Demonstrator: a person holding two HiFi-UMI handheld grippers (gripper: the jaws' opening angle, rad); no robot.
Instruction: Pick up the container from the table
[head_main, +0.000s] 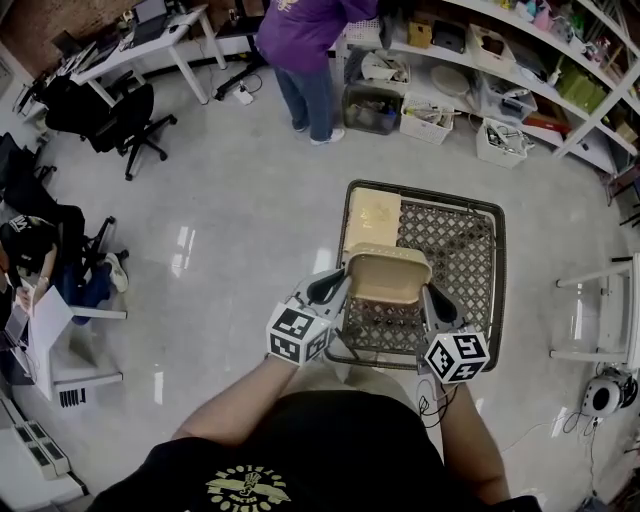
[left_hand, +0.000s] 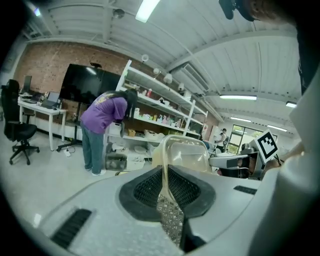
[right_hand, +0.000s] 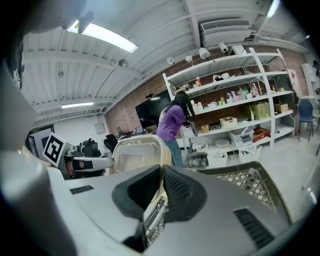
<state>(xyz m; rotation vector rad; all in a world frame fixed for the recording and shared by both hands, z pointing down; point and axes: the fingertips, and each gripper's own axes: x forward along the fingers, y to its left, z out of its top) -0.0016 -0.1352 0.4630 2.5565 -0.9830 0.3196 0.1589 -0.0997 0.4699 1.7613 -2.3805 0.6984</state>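
While my left gripper (head_main: 338, 287) and right gripper (head_main: 429, 298) clamp opposite rims, the container (head_main: 388, 274) seems light, thin, flexible.

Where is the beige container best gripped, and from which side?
By its thin rim, at two opposite ends, one claw from each side. The beige container is wide and shallow, probably too broad for one claw, yet the rim fits between jaws. The left claw and right claw hold it this way above the mesh table.
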